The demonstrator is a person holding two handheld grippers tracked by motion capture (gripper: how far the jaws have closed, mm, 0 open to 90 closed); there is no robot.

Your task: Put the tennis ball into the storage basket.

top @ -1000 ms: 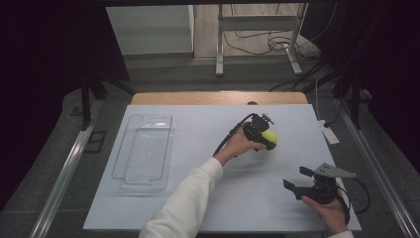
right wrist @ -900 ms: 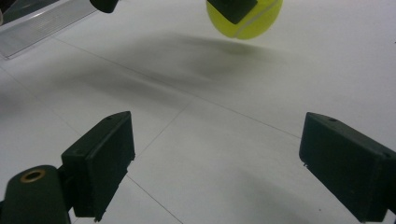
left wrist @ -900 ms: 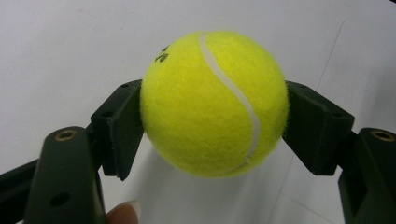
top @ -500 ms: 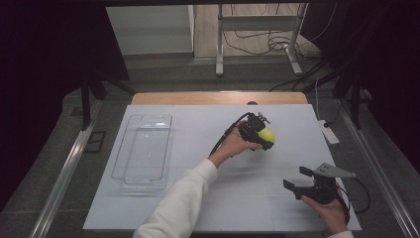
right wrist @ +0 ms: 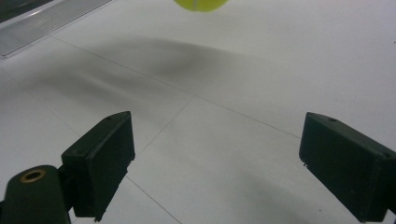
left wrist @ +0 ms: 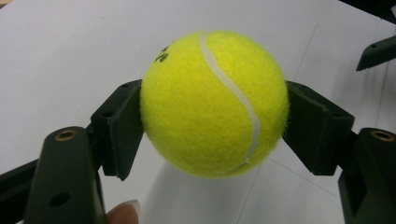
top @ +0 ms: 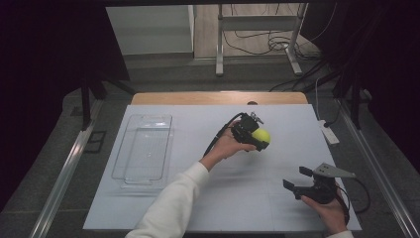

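While the left gripper (top: 259, 137) clamps the tennis ball (top: 261, 135) above the table (top: 198, 208) centre, toward far edge, right gripper (top: 299, 181) sits w/ jaws apart nr right front corner, clear tray (top: 143, 148) by left edge.

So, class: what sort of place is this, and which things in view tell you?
Probably a lab or recording workspace, not a home. A white-covered table stands between dark curtains, cables trail over the floor behind it, and a person works hand-held grippers; the left gripper grips a tennis ball.
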